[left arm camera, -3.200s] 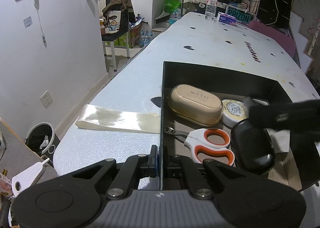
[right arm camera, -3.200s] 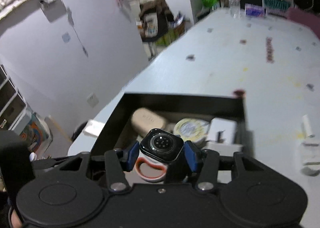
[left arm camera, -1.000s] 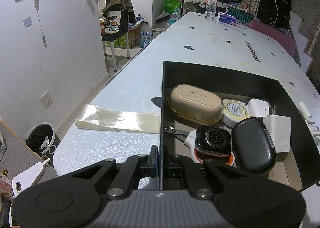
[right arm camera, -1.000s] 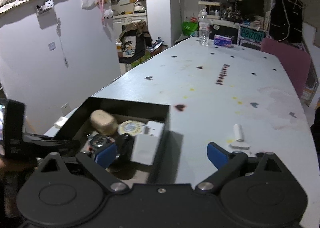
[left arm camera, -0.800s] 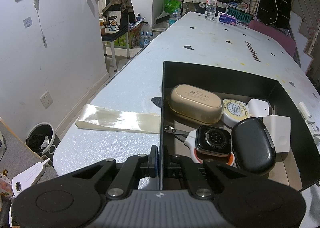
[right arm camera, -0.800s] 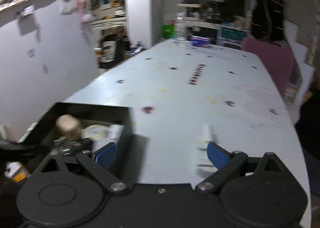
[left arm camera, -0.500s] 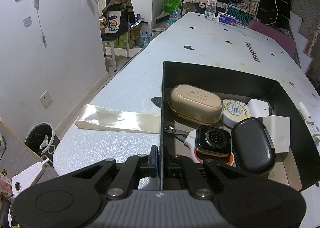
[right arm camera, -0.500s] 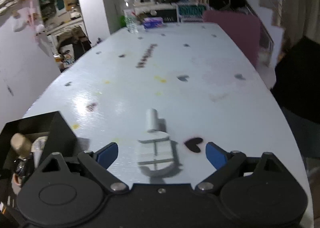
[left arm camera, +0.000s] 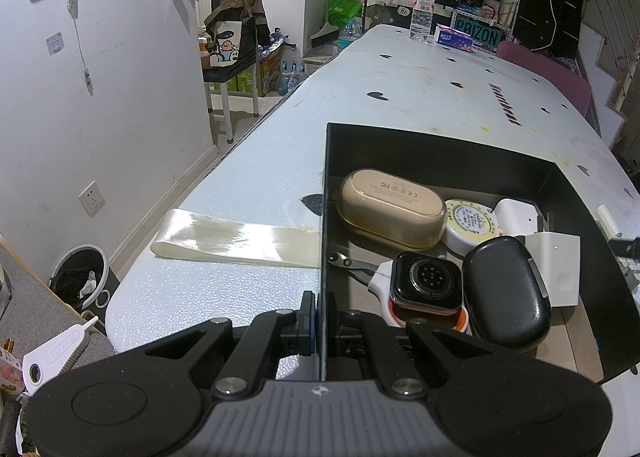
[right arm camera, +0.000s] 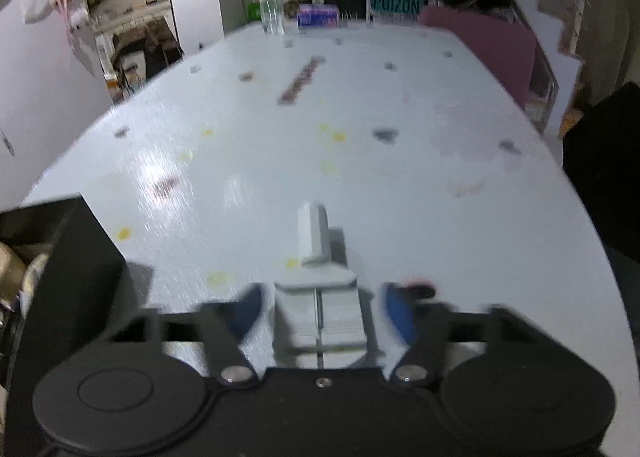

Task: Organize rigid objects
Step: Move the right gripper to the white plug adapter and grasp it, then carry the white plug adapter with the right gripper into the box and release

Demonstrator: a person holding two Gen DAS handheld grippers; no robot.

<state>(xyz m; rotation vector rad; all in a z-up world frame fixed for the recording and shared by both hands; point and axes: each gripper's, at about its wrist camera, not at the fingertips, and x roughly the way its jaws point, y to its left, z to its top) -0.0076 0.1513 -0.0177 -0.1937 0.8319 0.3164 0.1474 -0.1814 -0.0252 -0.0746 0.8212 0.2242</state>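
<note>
Since releasing the watch into the black box, the right gripper has swung right and is closing around the white clip on the table, pads not yet touching. Next: pinch, lift. Left gripper pinches the box's near wall.

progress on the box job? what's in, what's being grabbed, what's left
Done: watch, beige case, black case, round tin and white adapters sit in the black box. In hand: left gripper pinches the box wall; right gripper jaws closing around the white clip, not yet gripping. Left: box the clip.
</note>
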